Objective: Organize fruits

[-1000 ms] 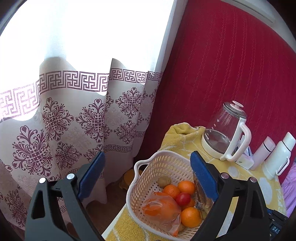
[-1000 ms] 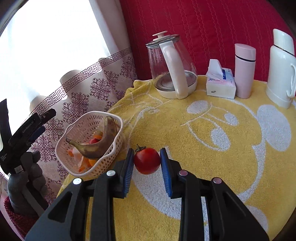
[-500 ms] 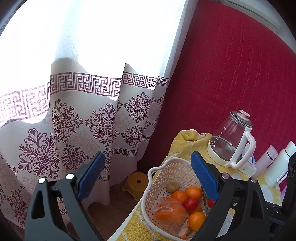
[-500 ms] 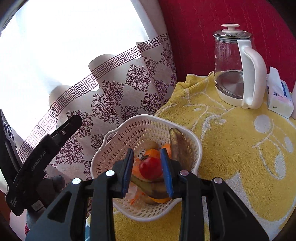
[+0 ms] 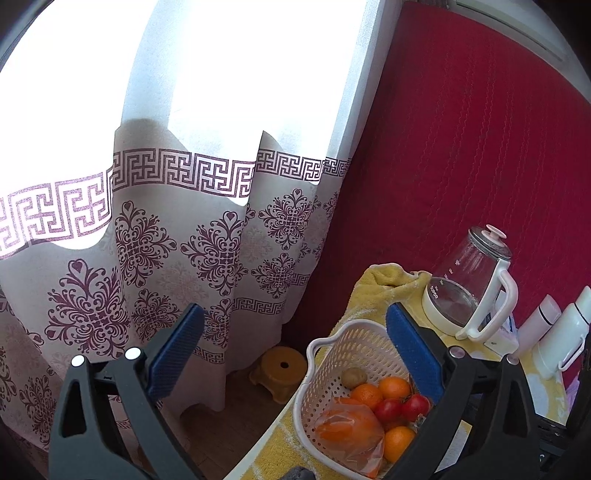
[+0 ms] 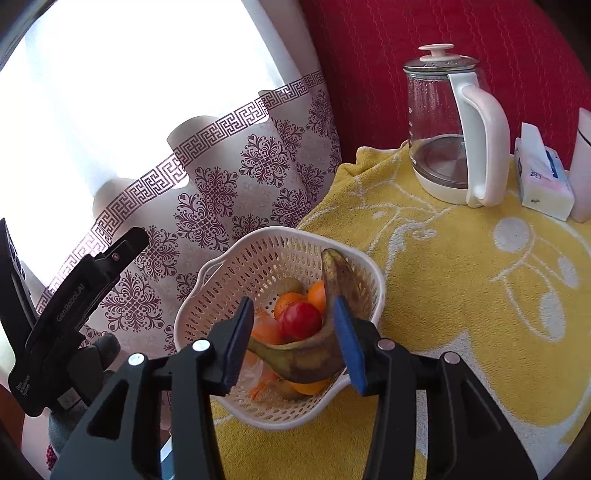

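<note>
A red quilted wall (image 6: 461, 33) rose behind the table, and a white curtain with a purple pattern (image 5: 177, 229) hung beside it, bright with daylight. A yellow towel (image 6: 461, 295) with a white cartoon figure covered the table top. At the table's far edge stood a glass kettle (image 6: 443, 125) with a white handle, a tissue pack (image 6: 543, 181) just beside it to the right. The white perforated basket (image 6: 236, 273) sat at the table's left edge, near the curtain. In it lay a browned banana (image 6: 314, 358) curving up against the right wall, several oranges (image 5: 395, 387), a clear bag with orange fruit inside (image 5: 351, 439), a small brown fruit (image 5: 354, 376) by the far wall, and two red tomatoes (image 5: 402, 406) touching each other in the middle. The right gripper (image 6: 295, 343) hung over the basket with its jaws apart, the tomato (image 6: 300, 319) showing between the blue pads but touching neither. The left gripper (image 5: 295, 354) was held off the table's left edge, spread wide and holding nothing, its right pad (image 5: 413, 354) over the basket's rim. A small yellow stool (image 5: 282, 371) stood on the floor below.
</note>
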Tool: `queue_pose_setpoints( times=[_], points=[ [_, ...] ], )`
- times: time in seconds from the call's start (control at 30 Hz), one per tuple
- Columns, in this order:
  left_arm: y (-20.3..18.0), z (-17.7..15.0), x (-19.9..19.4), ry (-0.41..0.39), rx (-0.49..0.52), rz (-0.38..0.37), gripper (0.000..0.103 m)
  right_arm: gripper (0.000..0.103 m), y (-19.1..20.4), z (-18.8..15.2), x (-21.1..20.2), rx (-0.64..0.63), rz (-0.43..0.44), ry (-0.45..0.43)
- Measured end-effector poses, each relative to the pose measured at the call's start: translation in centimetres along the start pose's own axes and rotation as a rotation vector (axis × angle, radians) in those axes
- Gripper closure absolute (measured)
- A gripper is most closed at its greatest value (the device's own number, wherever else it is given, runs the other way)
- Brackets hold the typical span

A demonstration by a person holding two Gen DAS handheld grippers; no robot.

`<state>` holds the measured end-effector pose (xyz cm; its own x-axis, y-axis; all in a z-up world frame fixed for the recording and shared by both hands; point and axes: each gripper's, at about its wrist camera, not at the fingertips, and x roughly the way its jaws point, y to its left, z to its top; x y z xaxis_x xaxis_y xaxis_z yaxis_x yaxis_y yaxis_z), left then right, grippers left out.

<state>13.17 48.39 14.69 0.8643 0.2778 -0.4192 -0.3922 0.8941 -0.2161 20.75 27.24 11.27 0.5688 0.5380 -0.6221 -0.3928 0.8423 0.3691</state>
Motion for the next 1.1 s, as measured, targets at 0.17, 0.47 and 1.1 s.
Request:
queue_pose_setpoints(
  times=[0.17,0.47,1.1],
  points=[
    [-0.3,0.1,-0.5,-0.018,0.024,-0.004,0.003,0.033,0.1,-1.4,-1.3,-0.066,-0.07,-0.039],
    [-1.3,0.2,-2.0,-0.06,0.089,-0.007,0.003,0.014,0.3,-5.0,-3.7,-0.18,-0.161,-0.064],
    [-1.4,-5.5,-8.1,-0.075,0.414,0.093,0.003,0.005,0.6,-9.3,-7.2,-0.208,-0.242,-0.109]
  ],
)
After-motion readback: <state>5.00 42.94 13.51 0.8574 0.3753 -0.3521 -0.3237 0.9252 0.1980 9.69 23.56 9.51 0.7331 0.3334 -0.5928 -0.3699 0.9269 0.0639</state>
